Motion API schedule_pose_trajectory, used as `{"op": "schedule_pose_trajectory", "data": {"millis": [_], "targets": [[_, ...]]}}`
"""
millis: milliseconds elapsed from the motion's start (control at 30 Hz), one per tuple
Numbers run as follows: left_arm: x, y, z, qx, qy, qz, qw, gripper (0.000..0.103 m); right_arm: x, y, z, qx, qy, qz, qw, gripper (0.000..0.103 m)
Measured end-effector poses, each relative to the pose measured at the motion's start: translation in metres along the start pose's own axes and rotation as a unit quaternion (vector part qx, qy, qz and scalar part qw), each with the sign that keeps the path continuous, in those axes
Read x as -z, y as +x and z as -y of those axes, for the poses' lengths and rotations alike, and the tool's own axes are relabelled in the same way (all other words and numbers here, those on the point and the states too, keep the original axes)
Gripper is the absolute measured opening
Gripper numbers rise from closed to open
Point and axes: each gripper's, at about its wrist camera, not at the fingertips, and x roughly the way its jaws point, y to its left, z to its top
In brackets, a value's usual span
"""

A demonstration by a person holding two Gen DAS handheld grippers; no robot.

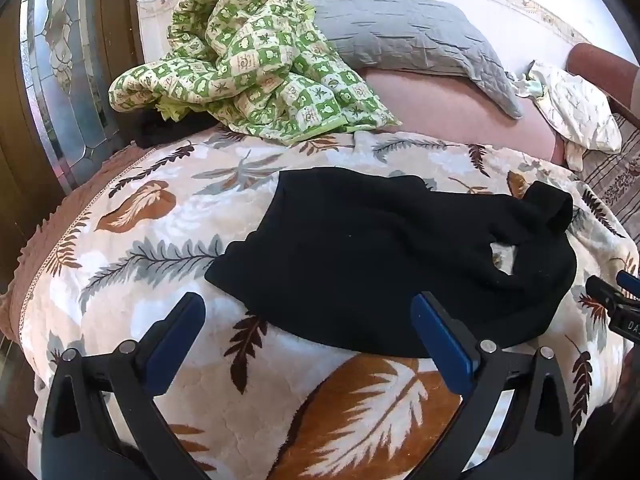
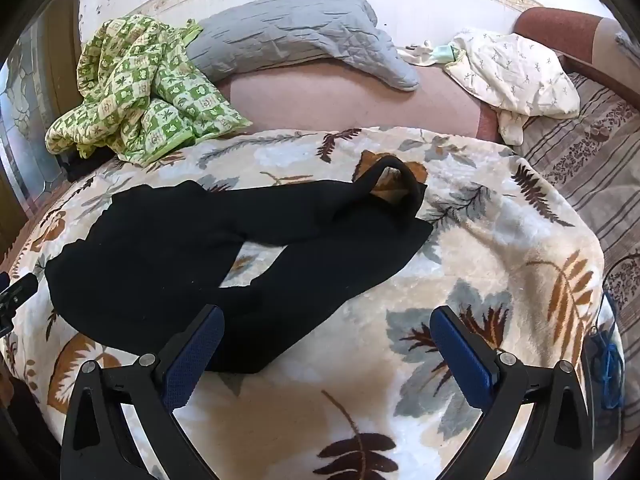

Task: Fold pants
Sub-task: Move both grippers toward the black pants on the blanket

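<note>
Jaws of both the left gripper [image 1: 308,340] and the right gripper [image 2: 328,344] stand wide, holding nothing, just short of the black pants [image 1: 380,256]. The pants lie rumpled on the leaf-print blanket [image 1: 160,240], legs crossed. Likely soft, light and limp; pinching hems or waistband seems best. Beyond the pants sit a green quilt [image 1: 248,64] and grey pillow [image 1: 404,36], well clear.

- A plush cream blanket printed with brown and grey leaves [image 1: 168,216] [image 2: 500,240] covers the bed.
- A crumpled green-and-cream checked quilt [image 1: 248,64] [image 2: 140,92] lies at its far left edge.
- A grey quilted pillow [image 1: 412,36] [image 2: 296,28] rests against the wall.
- A cream cloth with small sprigs [image 1: 576,104] [image 2: 516,72] sits far right.
- A pink sheet [image 1: 452,108] [image 2: 340,96] shows beneath the pillow.
</note>
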Motion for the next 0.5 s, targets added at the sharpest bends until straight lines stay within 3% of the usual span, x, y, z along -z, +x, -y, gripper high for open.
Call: {"op": "schedule_pose_trajectory", "data": {"millis": [500], "targets": [[0.0073,0.0024,-0.0021,0.016,-0.01,-0.001,0.9998,0.103,0.0009,0.0002,-0.0029,0.008,-0.005,-0.001,1.0,0.103]]}}
